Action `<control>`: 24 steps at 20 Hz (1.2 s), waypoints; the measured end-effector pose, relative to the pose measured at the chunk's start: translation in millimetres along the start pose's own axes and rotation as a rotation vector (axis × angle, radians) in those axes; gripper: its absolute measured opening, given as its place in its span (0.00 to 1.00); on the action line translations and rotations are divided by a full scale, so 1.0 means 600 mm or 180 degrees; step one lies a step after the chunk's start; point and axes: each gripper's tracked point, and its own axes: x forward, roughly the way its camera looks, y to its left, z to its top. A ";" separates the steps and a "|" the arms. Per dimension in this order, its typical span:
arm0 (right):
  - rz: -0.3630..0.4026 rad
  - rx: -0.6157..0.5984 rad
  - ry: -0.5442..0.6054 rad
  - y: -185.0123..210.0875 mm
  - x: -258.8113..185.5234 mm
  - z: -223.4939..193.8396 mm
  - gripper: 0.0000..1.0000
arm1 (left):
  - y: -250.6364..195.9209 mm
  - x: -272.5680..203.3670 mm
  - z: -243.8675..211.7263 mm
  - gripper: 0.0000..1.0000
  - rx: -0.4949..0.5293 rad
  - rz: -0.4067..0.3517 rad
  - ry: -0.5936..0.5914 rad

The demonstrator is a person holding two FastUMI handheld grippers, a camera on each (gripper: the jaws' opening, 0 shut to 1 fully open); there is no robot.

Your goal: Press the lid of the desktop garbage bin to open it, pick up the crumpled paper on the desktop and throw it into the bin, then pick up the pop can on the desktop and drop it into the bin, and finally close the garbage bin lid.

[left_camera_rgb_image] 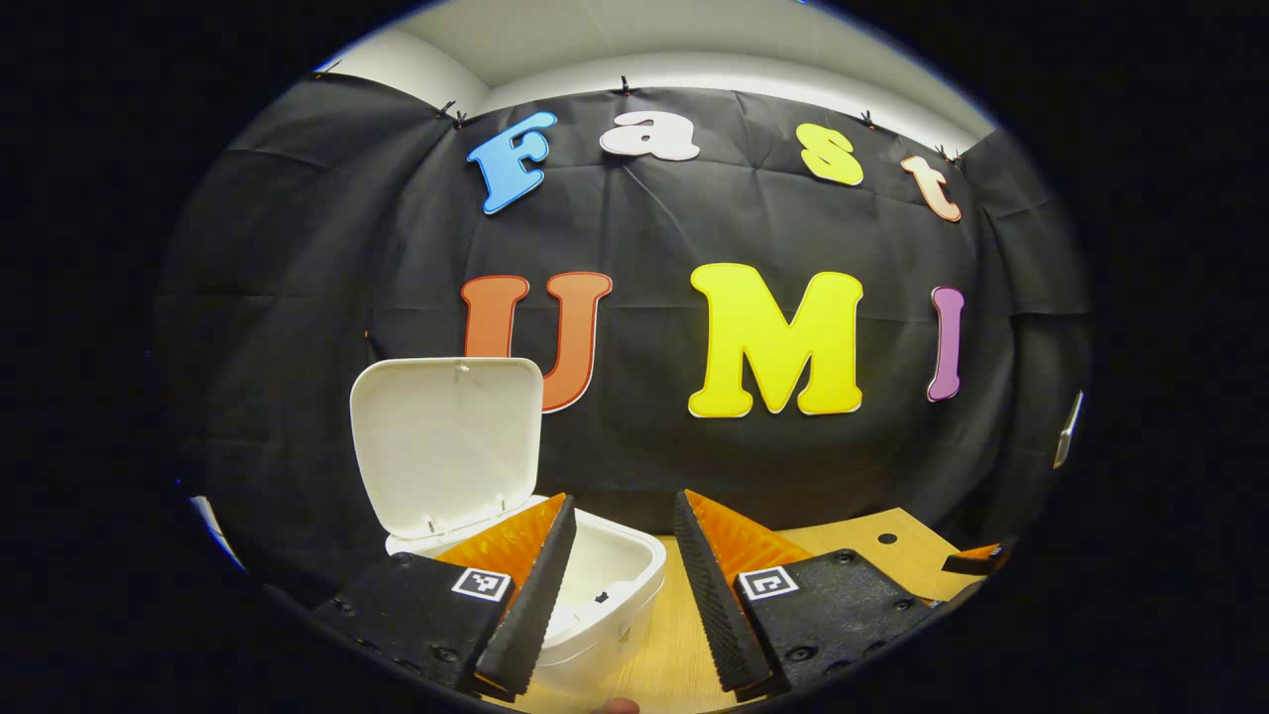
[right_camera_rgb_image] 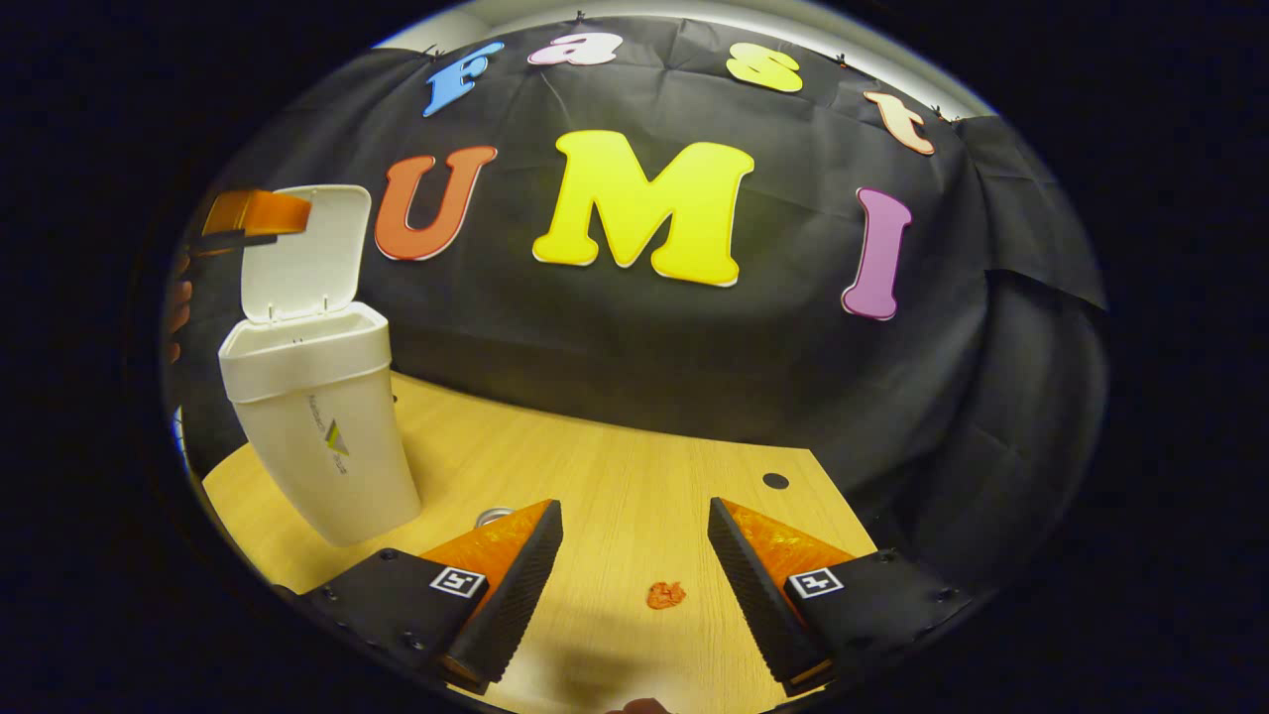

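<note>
Both fingers of the right claw (right_camera_rgb_image: 634, 555) stood apart and empty over the wooden table (right_camera_rgb_image: 615, 476), a small crumpled orange scrap (right_camera_rgb_image: 666, 594) lying between them and a can's rim (right_camera_rgb_image: 493, 517) peeking beside one finger. Farther left, the white bin (right_camera_rgb_image: 317, 426) stood with its lid (right_camera_rgb_image: 302, 248) raised. Above its open mouth hovered the left claw (left_camera_rgb_image: 625, 555), fingers spread, holding nothing.

Left hand-held gripper (left_camera_rgb_image: 625, 526) open over bin (left_camera_rgb_image: 605, 595), lid (left_camera_rgb_image: 446, 441) upright.
</note>
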 end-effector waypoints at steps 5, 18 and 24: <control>-0.0039 -0.0044 0.0397 -0.019 0.047 -0.070 0.95 | 0.004 -0.003 -0.010 0.85 0.0044 0.0035 0.0047; 0.0033 0.0220 0.1405 -0.035 0.167 -0.215 0.95 | 0.011 -0.026 -0.027 0.87 -0.0084 0.0092 0.0109; 0.0051 0.0495 0.1782 -0.045 0.190 -0.270 0.95 | 0.014 -0.040 -0.030 0.87 -0.0025 0.0124 0.0137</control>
